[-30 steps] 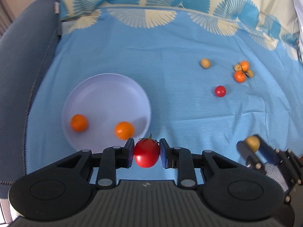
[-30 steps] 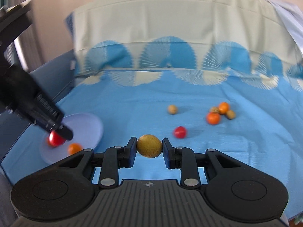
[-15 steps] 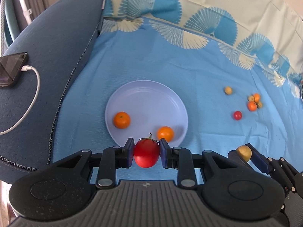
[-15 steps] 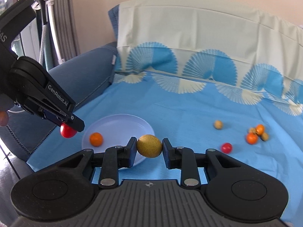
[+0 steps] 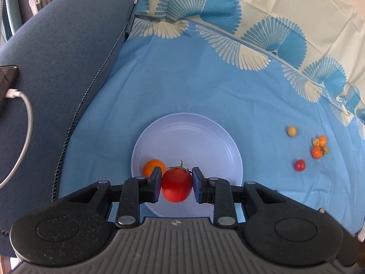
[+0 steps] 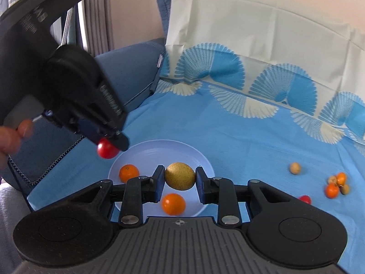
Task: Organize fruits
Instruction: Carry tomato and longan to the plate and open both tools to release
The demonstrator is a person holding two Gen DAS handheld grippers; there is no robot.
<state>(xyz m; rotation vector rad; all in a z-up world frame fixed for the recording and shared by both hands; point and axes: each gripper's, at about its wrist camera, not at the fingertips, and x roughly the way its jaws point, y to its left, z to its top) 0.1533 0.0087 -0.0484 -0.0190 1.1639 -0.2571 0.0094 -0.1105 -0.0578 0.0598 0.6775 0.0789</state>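
Left gripper point(image 5: 177, 188) clenched on one smooth red stemmed tomato point(image 5: 177, 187) above the round lilac plate point(image 5: 187, 137). Right gripper point(image 6: 180, 181) clamps one speckled yellow-brown pear-like fruit point(image 6: 180, 176). Plate holds two glossy oranges point(image 6: 173, 204). Six small round fruits point(image 5: 317, 151) lie on blue cloth point(image 5: 194, 80).

We see two oranges point(image 6: 129, 173) on the plate point(image 6: 206, 166) at near left; small fruits point(image 6: 335, 183) lie on the cloth point(image 6: 251, 141) far right.
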